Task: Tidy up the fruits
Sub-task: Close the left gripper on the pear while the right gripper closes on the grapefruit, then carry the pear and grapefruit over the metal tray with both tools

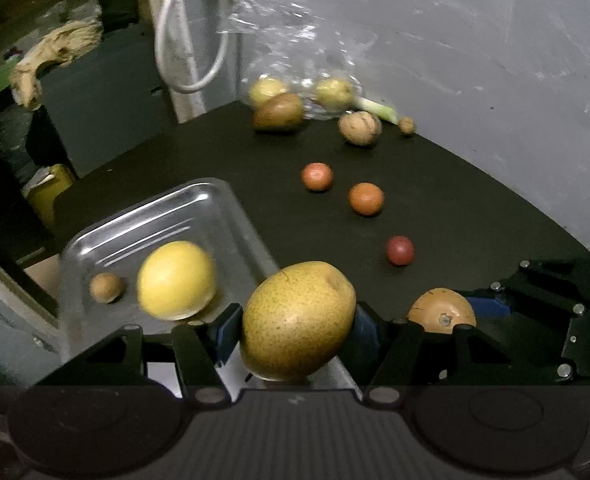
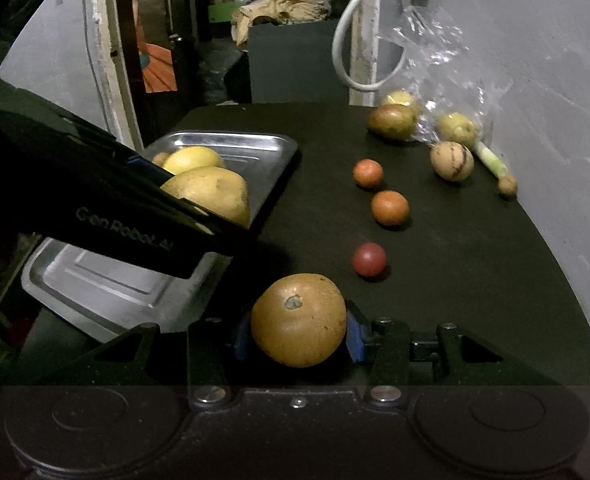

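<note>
My left gripper (image 1: 295, 326) is shut on a speckled yellow pear (image 1: 298, 320), held over the near right edge of a steel tray (image 1: 215, 200). A yellow lemon-like fruit (image 1: 177, 279) and a small brown fruit (image 1: 107, 288) lie in that tray. In the right wrist view my right gripper (image 2: 298, 330) is shut on a round orange-brown fruit (image 2: 299, 319), just above the dark table beside the tray (image 2: 271, 152). That fruit (image 1: 442, 310) and the right gripper (image 1: 535, 308) also show in the left wrist view, low at the right. The left gripper's body (image 2: 107, 204) crosses the right view over the tray.
On the dark table (image 1: 435, 184) lie two orange fruits (image 1: 316, 176) (image 1: 366, 199), a red one (image 1: 400, 250), a striped pale fruit (image 1: 360, 127), a tiny brown one (image 1: 406, 125), a green-brown fruit (image 1: 278, 112) and a clear bag (image 1: 295, 52) with yellow fruits. Grey wall behind; white cable (image 1: 191, 40) hanging.
</note>
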`<state>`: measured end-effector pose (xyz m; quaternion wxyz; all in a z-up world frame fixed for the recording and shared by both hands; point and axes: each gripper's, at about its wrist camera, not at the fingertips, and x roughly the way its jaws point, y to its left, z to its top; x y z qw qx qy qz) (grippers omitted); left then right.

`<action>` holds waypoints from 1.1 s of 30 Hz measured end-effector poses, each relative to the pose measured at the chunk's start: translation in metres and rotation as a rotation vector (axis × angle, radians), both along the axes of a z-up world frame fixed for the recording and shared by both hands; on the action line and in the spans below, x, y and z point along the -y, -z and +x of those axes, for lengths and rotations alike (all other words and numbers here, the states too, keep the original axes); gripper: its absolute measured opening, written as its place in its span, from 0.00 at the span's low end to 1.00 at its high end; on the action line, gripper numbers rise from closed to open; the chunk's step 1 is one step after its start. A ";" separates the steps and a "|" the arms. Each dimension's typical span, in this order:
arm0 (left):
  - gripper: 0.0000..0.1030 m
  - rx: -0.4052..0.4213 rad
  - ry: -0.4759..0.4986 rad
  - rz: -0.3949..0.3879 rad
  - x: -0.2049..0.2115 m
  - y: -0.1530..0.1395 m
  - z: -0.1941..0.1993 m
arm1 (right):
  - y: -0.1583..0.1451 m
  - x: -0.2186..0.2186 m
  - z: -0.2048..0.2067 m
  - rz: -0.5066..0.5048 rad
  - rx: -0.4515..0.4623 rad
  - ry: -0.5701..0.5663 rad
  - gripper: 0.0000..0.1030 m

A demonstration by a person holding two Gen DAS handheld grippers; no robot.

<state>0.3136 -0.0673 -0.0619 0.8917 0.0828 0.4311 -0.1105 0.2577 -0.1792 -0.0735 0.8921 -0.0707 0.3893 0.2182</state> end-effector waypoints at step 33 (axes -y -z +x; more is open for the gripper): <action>0.62 -0.053 -0.194 -0.032 -0.128 0.008 -0.037 | -0.001 -0.102 -0.017 -0.002 -0.009 -0.097 0.46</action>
